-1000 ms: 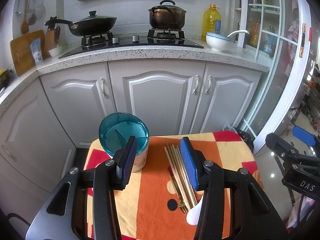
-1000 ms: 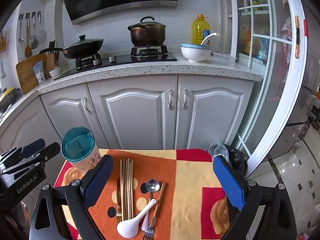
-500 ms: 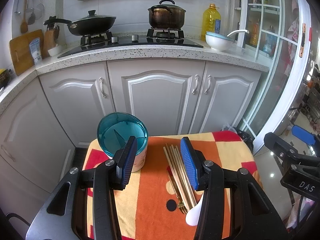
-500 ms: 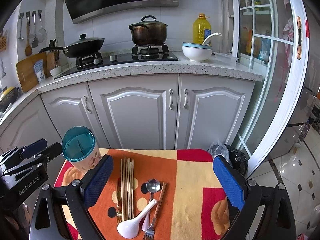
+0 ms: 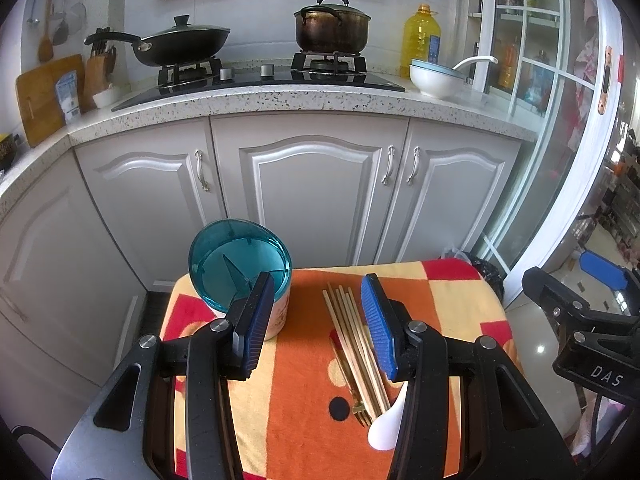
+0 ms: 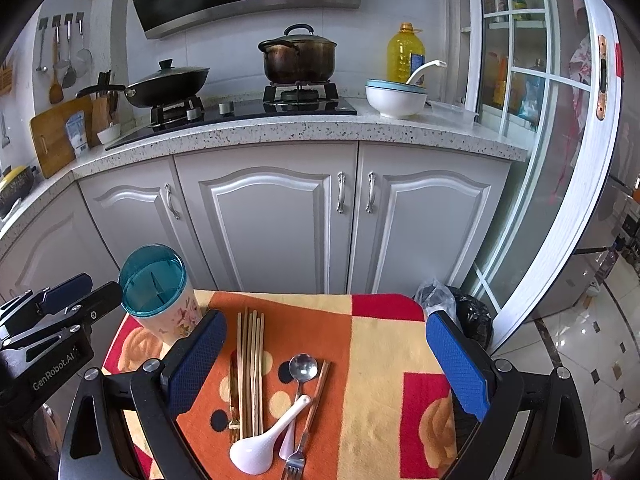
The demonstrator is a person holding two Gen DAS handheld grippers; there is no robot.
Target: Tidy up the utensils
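Several chopsticks (image 6: 251,364) lie bundled lower centre on the cloth-covered surface (image 6: 380,344), right of the holder cup (image 6: 158,300) | light, stiff, slippery; best pinched mid-length | left gripper (image 5: 318,326) jaws partly open, right gripper (image 6: 326,364) jaws wide, both empty.

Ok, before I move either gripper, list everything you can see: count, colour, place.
utensil holder: one, teal rim, floral body, table's back-left corner
chopsticks: a bundle, tan, right of the holder
gold fork: one, beside the chopsticks
white spoon: one, front, over the others
metal spoon: one, silver, centre
silver fork: one, front edge
cloth: one, orange, yellow, red, covering the table
wok: one, black, hob's left burner
pot: one, dark, right burner
bowl: one, white, countertop
oil bottle: one, yellow, behind the bowl
left gripper: open
right gripper: open
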